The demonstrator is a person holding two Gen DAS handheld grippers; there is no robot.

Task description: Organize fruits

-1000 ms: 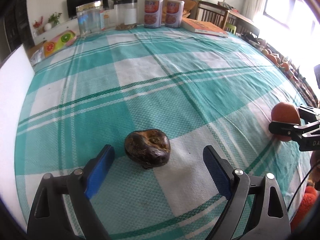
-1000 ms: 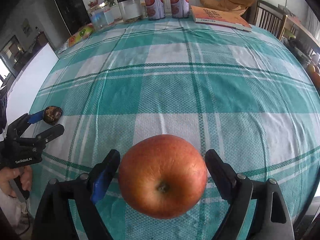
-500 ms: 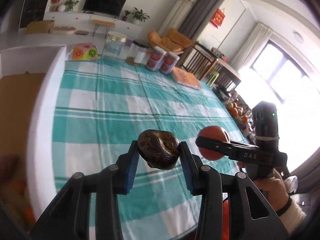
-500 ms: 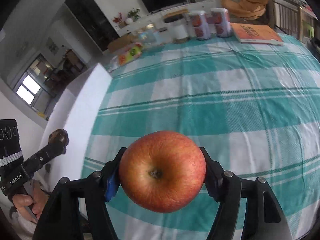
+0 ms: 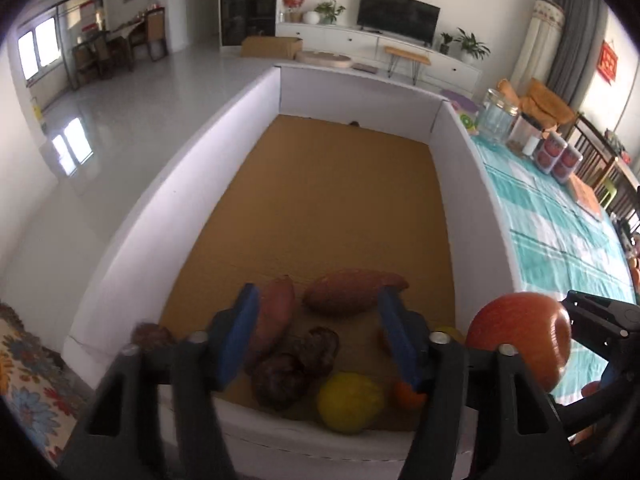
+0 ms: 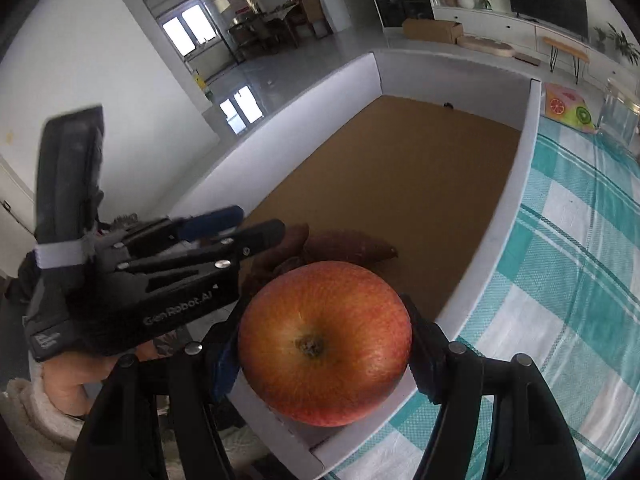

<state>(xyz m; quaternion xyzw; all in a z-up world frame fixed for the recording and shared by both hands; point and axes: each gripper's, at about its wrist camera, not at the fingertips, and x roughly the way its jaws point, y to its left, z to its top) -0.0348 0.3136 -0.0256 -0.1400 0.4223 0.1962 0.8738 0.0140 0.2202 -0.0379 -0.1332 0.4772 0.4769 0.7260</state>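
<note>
My left gripper (image 5: 318, 312) hangs over the near end of a white-walled box (image 5: 464, 184) with a brown cardboard floor. Its jaws are opening and nothing is between the blue pads (image 5: 240, 332). Below them lies a dark wrinkled fruit (image 5: 296, 364), beside two sweet potatoes (image 5: 352, 292), a yellow fruit (image 5: 350, 402) and a small orange (image 5: 408, 394). My right gripper (image 6: 324, 308) is shut on a red apple (image 6: 324, 360), held above the box's near corner. That apple (image 5: 520, 340) also shows at the right of the left wrist view. In the right wrist view the left gripper (image 6: 258, 222) is at the left.
The teal checked tablecloth (image 6: 580, 240) runs along the box's right side. Glass jars (image 5: 496, 120), cans (image 5: 560, 160) and an orange book (image 5: 586, 196) stand at its far end. A floral cloth (image 5: 24, 392) lies left of the box. A hand (image 6: 76, 384) holds the left gripper.
Both grippers swung left from over the table to over the white box. The left gripper let go of the dark fruit and its jaws parted. The right gripper kept hold of the apple.
</note>
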